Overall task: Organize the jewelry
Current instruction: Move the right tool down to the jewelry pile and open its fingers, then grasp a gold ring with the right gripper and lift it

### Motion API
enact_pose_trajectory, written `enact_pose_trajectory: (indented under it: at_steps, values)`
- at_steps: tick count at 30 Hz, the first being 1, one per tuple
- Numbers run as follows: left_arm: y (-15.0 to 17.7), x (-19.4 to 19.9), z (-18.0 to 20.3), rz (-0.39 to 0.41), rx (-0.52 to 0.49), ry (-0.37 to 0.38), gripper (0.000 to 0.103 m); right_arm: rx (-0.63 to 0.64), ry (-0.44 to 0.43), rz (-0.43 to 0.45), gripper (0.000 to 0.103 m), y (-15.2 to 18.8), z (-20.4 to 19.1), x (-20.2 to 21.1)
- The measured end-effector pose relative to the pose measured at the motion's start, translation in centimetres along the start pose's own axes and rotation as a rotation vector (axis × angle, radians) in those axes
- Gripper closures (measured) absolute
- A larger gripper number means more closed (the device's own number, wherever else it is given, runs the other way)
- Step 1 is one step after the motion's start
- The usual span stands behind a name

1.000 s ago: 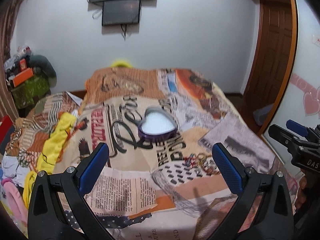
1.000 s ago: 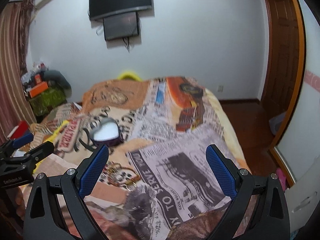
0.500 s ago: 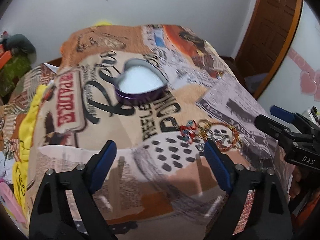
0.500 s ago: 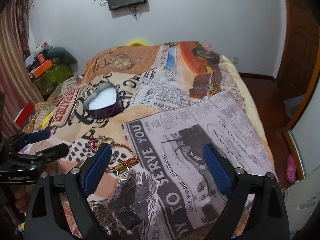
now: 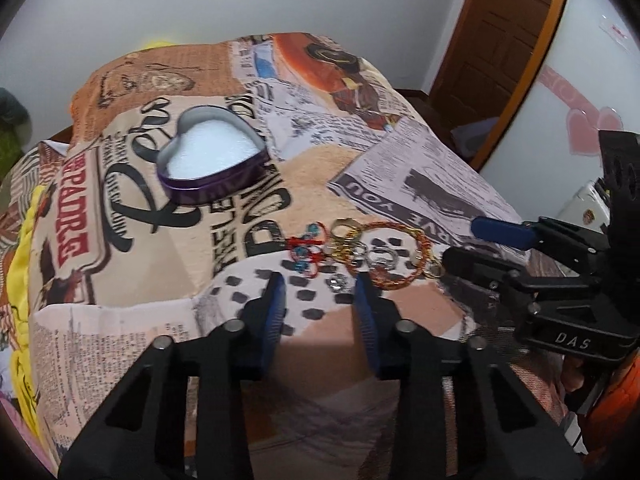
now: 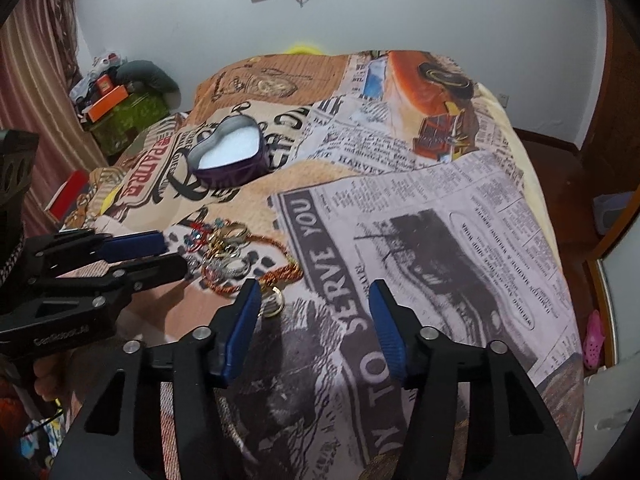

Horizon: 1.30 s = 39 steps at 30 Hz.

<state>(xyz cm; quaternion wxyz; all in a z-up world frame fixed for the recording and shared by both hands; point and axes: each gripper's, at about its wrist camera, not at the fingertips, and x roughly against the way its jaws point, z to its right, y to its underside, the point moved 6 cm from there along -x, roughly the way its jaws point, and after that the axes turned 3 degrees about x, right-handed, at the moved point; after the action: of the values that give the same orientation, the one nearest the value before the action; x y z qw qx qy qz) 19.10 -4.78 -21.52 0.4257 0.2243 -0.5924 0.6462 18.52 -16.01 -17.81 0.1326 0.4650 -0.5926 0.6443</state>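
Observation:
A pile of jewelry [image 5: 360,252] lies on the printed bedspread: a red and blue piece, gold rings, silver rings and a braided orange bracelet. It also shows in the right wrist view [image 6: 236,256]. An open purple heart-shaped tin [image 5: 212,160] with white lining sits further back; it also shows in the right wrist view [image 6: 230,156]. My left gripper [image 5: 320,284] is open and empty, its tips just short of the pile. My right gripper [image 6: 314,292] is open and empty, to the right of the pile, with its left finger by a gold ring [image 6: 274,300].
The bedspread [image 6: 440,220] covers the whole bed. A yellow cloth [image 5: 24,240] lies at the bed's left edge. Boxes and clutter [image 6: 116,96] stand by the far left wall. A wooden door [image 5: 500,32] is at the right.
Both grippers moved forward and down toward the jewelry pile. Both jaws have narrowed, the left more so. The jewelry and the tin have not moved.

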Motion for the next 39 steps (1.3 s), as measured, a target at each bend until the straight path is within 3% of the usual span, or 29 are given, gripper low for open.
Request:
enact_pose_trajectory:
  at_steps: [10, 14, 21, 39]
  values:
    - [-0.2, -1.2, 0.8, -0.008, -0.037, 0.0, 0.082, 0.046, -0.07, -0.031, 0.065, 0.3, -1.9, -1.0]
    - [-0.1, -1.4, 0.7, -0.006, -0.029, 0.016, 0.094, 0.067, -0.072, -0.04, 0.069, 0.1, -2.2, -1.5]
    - [0.0, -1.1, 0.6, 0.004, -0.013, 0.041, 0.094, 0.08, -0.104, -0.045, 0.085, 0.2, -2.8, -2.1]
    - [-0.2, 2.8, 0.1, 0.092, 0.028, 0.016, 0.094, 0.047, -0.079, 0.0, 0.085, -0.3, -3.3, 0.9]
